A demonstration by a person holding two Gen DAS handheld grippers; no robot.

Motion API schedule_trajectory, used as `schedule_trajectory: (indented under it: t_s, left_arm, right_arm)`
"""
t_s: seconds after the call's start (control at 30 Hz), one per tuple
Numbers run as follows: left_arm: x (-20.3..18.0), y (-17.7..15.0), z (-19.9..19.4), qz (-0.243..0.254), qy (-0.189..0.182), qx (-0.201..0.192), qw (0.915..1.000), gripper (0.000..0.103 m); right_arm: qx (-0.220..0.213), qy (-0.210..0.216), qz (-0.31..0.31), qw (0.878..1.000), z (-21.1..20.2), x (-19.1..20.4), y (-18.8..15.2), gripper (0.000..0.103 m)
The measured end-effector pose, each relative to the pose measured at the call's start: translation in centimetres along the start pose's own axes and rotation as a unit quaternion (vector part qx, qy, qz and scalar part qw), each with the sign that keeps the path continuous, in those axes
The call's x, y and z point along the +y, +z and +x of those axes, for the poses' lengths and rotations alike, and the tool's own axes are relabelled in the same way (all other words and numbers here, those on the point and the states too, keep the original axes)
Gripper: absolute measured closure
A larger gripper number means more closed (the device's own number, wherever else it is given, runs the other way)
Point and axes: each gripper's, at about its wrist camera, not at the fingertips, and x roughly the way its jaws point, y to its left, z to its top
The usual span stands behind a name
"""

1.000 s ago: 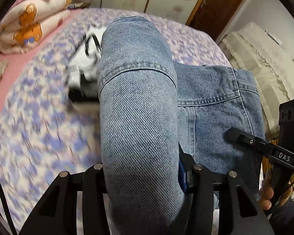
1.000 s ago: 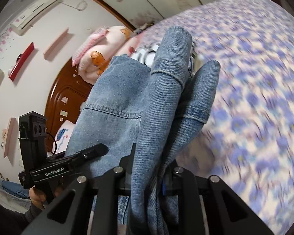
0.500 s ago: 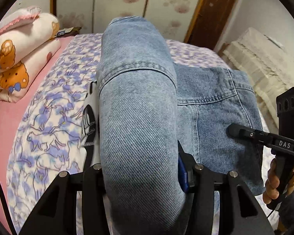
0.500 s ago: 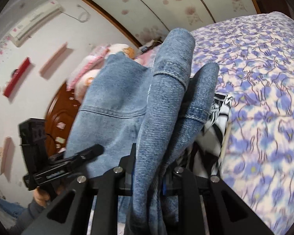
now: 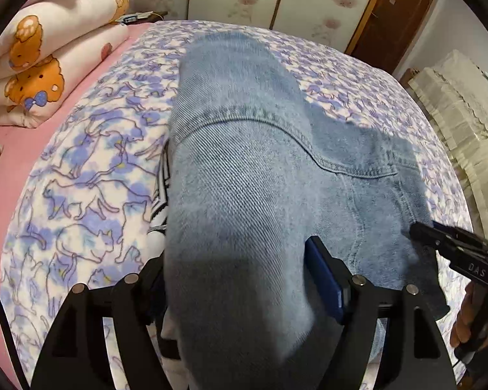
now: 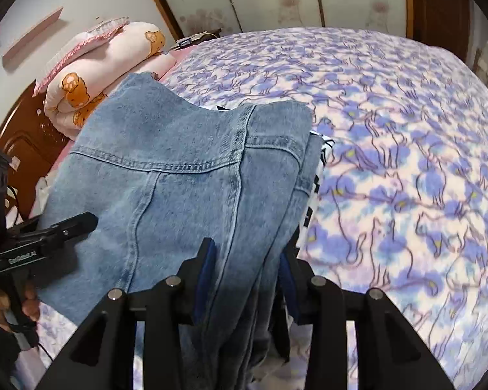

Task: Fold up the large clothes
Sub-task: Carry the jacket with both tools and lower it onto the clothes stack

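A light blue denim jacket [image 5: 244, 195] lies bunched over the bed and runs between the fingers of both grippers. My left gripper [image 5: 240, 279] has its jaws wide apart around a thick roll of the denim. My right gripper [image 6: 247, 276] also stands open around a folded edge of the jacket [image 6: 185, 178]. The right gripper shows at the right edge of the left wrist view [image 5: 455, 247], and the left gripper shows at the left of the right wrist view [image 6: 65, 227]. A black-and-white striped garment [image 6: 318, 175] peeks out from under the denim.
The bed has a purple cat-print blanket [image 6: 406, 130] and a pink sheet [image 5: 19, 156]. A rolled bear-print quilt [image 5: 48, 52] lies at the head. A wooden door [image 5: 390, 9] and a cream covered cabinet [image 5: 465, 107] stand beyond the bed.
Both grippers have lowered the jacket onto the bed over the striped garment. Their jaws have opened wider, and the denim has gone slack and spread flatter.
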Motion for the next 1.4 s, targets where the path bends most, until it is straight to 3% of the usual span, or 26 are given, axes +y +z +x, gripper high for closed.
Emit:
schedule_trajectory:
  t_s: [0.13,0.2,0.27,0.33,0.37,0.47,0.53,0.63,0.9,1.07,1.3,1.4]
  left_arm:
    - [-1.0,-0.7,-5.4,0.012,-0.004,-0.067,0.9977,0.029]
    - [-1.4,-1.3,-7.2,0.017,-0.008,-0.079,0.9967,0.034]
    - [-2.1,-2.2,-8.6,0.028,-0.020,-0.083,0.9960,0.060]
    - [-2.8,-3.3,-9.0,0.042,-0.019,-0.070,0.9965,0.073]
    - [-3.1,-4.0,-8.7,0.052,-0.014,-0.063,0.9965,0.074]
    - [-4.2,-5.7,-8.3,0.092,0.027,-0.077,0.9925,0.075]
    - [-4.3,-6.2,-7.9,0.092,0.048,-0.077,0.9917,0.076]
    - [-3.9,-6.4,-6.6,0.099,0.079,-0.061,0.9901,0.082]
    - [-3.8,-6.2,-5.7,0.082,0.094,-0.056,0.9906,0.082]
    - [-4.0,-6.1,-6.1,0.070,0.097,-0.058,0.9911,0.082]
    - [-4.8,-6.7,-8.8,0.029,0.084,-0.059,0.9943,0.079]
    - [-6.3,-7.5,-11.1,0.032,0.078,-0.062,0.9945,0.071]
  right_arm:
    - [-0.030,0.012,-0.004,0.999,-3.1,0.5,-0.8,0.064]
    - [-0.053,0.024,-0.020,0.998,-5.0,1.3,-1.5,0.065]
    - [-0.067,0.038,-0.031,0.997,-6.1,2.2,-2.1,0.065]
    - [-0.074,0.043,-0.041,0.995,-6.7,3.5,-2.9,0.065]
    - [-0.072,0.041,-0.045,0.996,-6.6,4.2,-3.3,0.065]
    - [-0.058,0.039,-0.051,0.996,-5.2,4.7,-4.3,0.065]
    - [-0.028,-0.006,-0.052,0.998,-2.9,4.4,-5.2,0.065]
    - [-0.012,-0.065,-0.061,0.996,-0.8,3.2,-6.0,0.088]
    - [-0.008,-0.076,-0.061,0.995,-0.5,3.1,-6.0,0.088]
    - [-0.005,-0.058,-0.044,0.997,-1.5,2.8,-6.1,0.088]
    - [0.006,-0.038,-0.023,0.999,-5.7,2.3,-7.6,0.085]
    - [-0.001,-0.029,-0.028,0.999,-8.9,2.7,-8.3,0.085]
